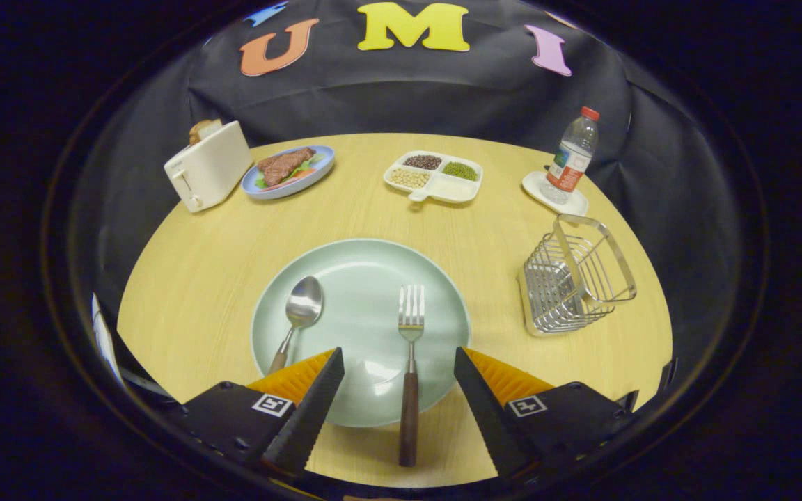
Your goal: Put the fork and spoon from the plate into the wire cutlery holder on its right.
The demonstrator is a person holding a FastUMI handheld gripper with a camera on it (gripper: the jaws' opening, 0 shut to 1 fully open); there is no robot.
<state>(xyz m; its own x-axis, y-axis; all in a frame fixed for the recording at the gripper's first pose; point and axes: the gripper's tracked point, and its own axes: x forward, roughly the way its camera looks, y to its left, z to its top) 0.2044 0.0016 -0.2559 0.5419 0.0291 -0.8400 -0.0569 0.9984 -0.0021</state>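
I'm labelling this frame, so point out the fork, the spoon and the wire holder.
fork [411, 314]: gripper view, on its tines.
spoon [303, 302]: gripper view, on its bowl.
wire holder [560, 289]: gripper view, on its front wires.

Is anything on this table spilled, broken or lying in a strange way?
Nothing looks spilled or broken. One small oddity: the fork lies with its dark handle sticking out over the rim of the green plate, between the open gripper fingers. The wire cutlery holder stands upright.

The gripper [399, 372] has serrated wedge-shaped fingers [317, 396] on black blocks bearing square tag markers.
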